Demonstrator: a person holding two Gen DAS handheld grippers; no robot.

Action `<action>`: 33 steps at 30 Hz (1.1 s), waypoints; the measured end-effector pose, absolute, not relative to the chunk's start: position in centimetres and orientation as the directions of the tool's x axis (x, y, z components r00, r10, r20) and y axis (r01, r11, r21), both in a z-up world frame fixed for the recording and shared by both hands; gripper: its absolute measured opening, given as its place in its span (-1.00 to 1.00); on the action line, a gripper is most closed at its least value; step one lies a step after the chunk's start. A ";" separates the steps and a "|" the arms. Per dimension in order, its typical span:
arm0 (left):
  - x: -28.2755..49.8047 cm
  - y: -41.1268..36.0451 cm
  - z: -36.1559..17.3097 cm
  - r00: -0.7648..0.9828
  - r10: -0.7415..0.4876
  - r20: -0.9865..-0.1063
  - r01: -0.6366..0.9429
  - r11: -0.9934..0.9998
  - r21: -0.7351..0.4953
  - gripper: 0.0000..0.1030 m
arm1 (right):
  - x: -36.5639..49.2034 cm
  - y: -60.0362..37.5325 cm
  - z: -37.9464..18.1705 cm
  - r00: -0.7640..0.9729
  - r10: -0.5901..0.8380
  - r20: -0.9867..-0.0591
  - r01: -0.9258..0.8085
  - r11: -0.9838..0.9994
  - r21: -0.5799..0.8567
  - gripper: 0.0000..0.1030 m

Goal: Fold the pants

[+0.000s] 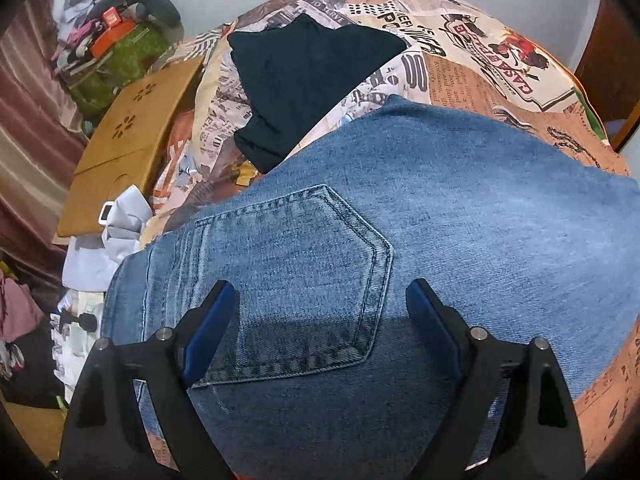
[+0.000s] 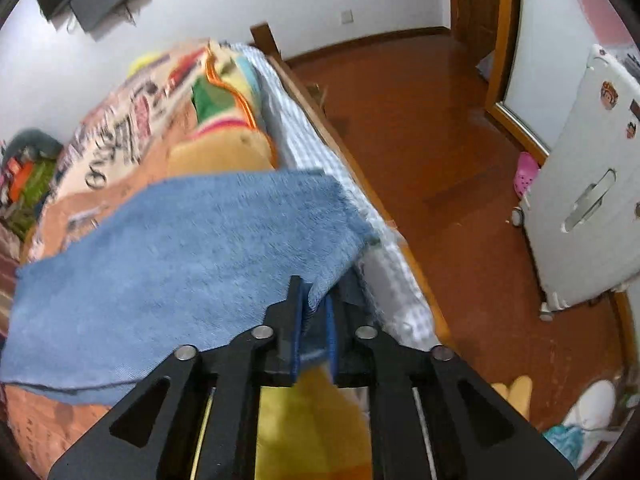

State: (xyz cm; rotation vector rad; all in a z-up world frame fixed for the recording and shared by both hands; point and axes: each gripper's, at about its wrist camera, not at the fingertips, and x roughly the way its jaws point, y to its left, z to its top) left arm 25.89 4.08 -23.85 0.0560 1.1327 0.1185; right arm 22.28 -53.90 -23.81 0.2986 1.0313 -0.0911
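Observation:
Blue denim pants (image 1: pixel 420 200) lie spread on a bed with a newspaper-print cover (image 1: pixel 472 64), back pocket (image 1: pixel 304 280) up. My left gripper (image 1: pixel 320 304) is open just above the pocket, its blue pads either side of it, holding nothing. In the right wrist view the pants (image 2: pixel 180 256) stretch across the bed to its right edge. My right gripper (image 2: pixel 314 300) is shut on the denim edge near the bed's side and holds it slightly lifted.
A folded black garment (image 1: pixel 304 80) lies on the bed beyond the jeans. A wooden lap tray (image 1: pixel 128 140) and clutter sit at the left. A plush pillow (image 2: pixel 224 120) lies on the bed. A wooden floor (image 2: pixel 440 160) and white cabinet (image 2: pixel 584 200) are to the right.

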 end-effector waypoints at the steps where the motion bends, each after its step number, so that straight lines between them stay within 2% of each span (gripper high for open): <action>1: 25.9 4.0 -23.8 0.418 0.124 -0.900 -0.066 0.992 0.106 0.71 | 22.1 -53.9 -23.5 0.507 0.051 -0.861 0.217 0.958 0.185 -0.65; 4: 25.8 3.7 -23.6 0.423 0.148 -0.894 -0.060 0.989 0.135 0.71 | 21.2 -54.2 -22.1 0.501 0.044 -0.864 0.219 0.960 0.176 -0.49; 8: 25.2 2.1 -22.8 0.453 0.154 -0.878 -0.012 0.986 0.167 0.71 | 19.5 -53.9 -20.2 0.542 0.097 -0.835 0.212 0.945 0.247 -0.07; 14: 25.0 -0.7 -22.1 0.468 0.091 -0.879 0.064 0.989 0.137 0.71 | 17.3 -51.5 -19.8 0.562 0.238 -0.792 0.189 0.896 0.403 0.19; 19: 25.0 -2.6 -22.3 0.485 0.094 -0.870 0.086 0.984 0.154 0.71 | 17.0 -49.0 -22.6 0.506 0.336 -0.794 0.191 0.854 0.483 0.19; 29: 25.1 -3.3 -22.4 0.481 0.092 -0.872 0.085 0.985 0.151 0.71 | 21.0 -51.3 -25.7 0.535 0.359 -0.765 0.333 0.743 0.581 0.19; 31: 25.2 -3.3 -22.5 0.481 0.088 -0.872 0.086 0.985 0.147 0.71 | 21.8 -51.7 -25.9 0.542 0.340 -0.769 0.356 0.736 0.576 0.13; 33: 25.3 -3.6 -22.5 0.481 0.083 -0.873 0.090 0.986 0.144 0.71 | 22.1 -52.0 -25.4 0.552 0.296 -0.779 0.365 0.755 0.545 -0.11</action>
